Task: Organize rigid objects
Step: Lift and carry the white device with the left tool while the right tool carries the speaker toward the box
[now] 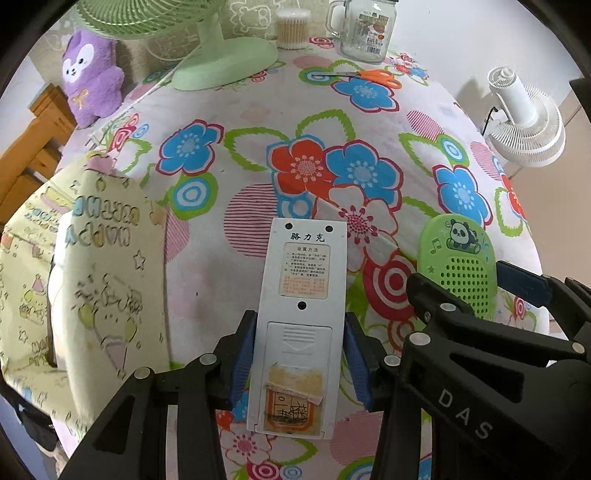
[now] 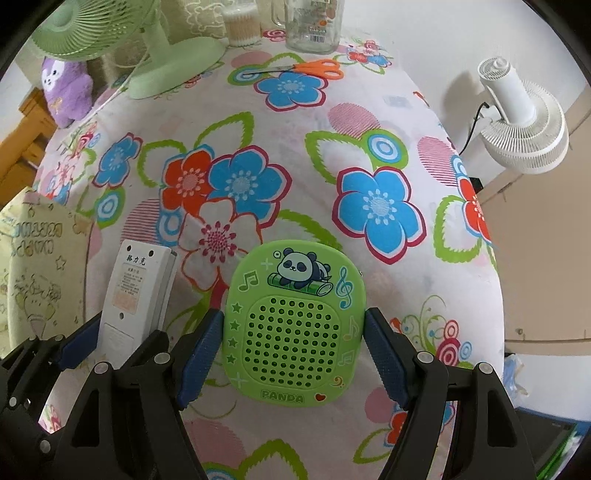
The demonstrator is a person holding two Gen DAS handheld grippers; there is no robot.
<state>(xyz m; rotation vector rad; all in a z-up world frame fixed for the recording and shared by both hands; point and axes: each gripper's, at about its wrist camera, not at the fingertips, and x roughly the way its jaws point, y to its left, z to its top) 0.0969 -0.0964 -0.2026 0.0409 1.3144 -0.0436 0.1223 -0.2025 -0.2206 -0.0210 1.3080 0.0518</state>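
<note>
Left wrist view shows the left gripper [image 1: 300, 365] with its blue pads [image 1: 243, 360] pressed against both long sides of a white remote control [image 1: 301, 317], which lies back-up with its battery cover and a worn yellowed sticker facing the camera. The remote rests on the flower-patterned worktop [image 1: 258, 110], near its front edge. Just to its right lies a green panda speaker [image 1: 460, 258], partly hidden by the black body of the right gripper [image 1: 476, 295]. In the right wrist view the right gripper [image 2: 291, 354] straddles the speaker [image 2: 295, 325]; the left pad [image 2: 199, 358] touches its edge, while the right pad appears to stand just off the casing, so I cannot tell whether the grip is firm. The speaker lies flat, grille up, with the word PANDA at its near end. Farther back on the worktop stand a green desk fan [image 1: 207, 51], a tub of cotton swabs [image 1: 293, 27] and a glass mug jar [image 1: 365, 29], with orange scissors [image 1: 369, 75] lying in front of the jar. A purple plush toy [image 1: 90, 77] sits at the far left edge.
</note>
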